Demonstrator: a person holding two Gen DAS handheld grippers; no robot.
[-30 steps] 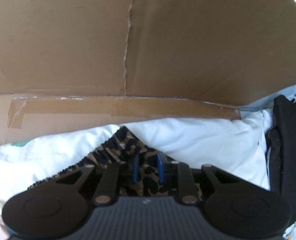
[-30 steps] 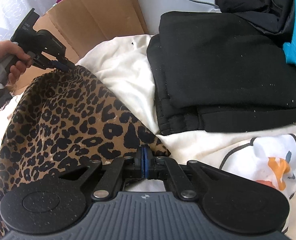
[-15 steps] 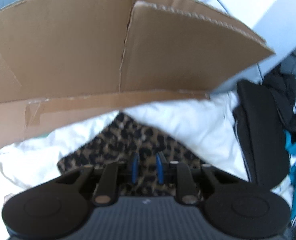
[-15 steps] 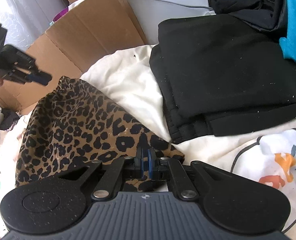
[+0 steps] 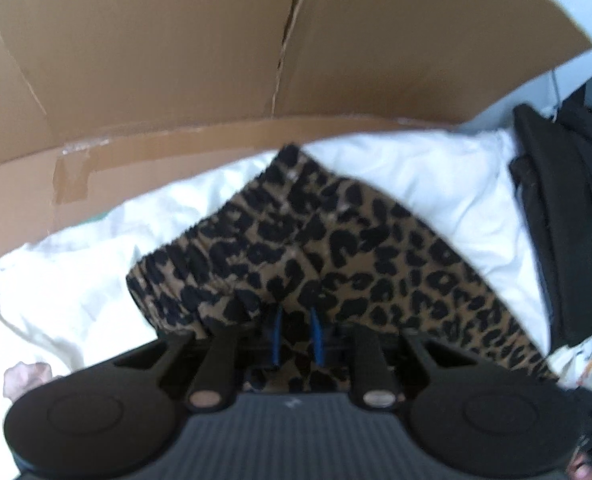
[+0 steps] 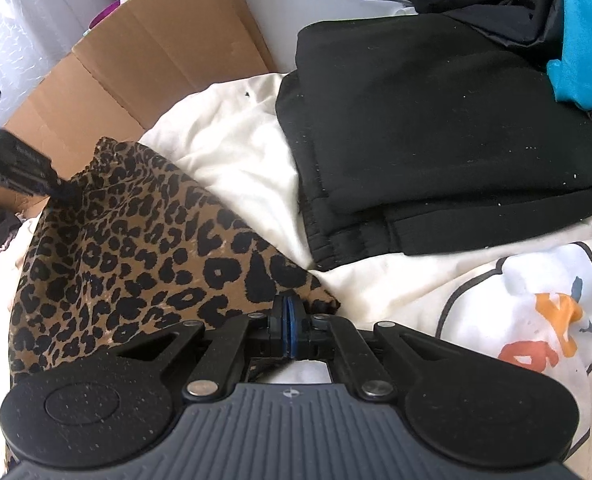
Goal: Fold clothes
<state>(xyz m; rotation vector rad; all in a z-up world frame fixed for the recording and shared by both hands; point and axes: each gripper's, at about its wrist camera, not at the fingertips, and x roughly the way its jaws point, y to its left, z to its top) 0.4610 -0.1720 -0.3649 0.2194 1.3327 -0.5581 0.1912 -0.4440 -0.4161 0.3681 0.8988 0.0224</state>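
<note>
Leopard-print garment (image 6: 136, 256) lies flatter after its far edge dropped; left gripper (image 5: 296, 334), jaws just narrowing above it, holds nothing, while right gripper (image 6: 289, 322) stays clamped on the near corner, readying another fold.

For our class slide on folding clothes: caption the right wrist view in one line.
Right claw pinches a corner of the leopard-print fabric garment beside the folded black clothes.

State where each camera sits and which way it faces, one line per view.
Left wrist: on the left hand-held gripper, looking steeply down at the leopard-print garment and cardboard; jaws just closing, fabric between them.
Right wrist: on the right hand-held gripper, shut on the garment's corner, facing the black clothes; left hand-held gripper far left.
Shared: garment, cardboard, black clothes.
</note>
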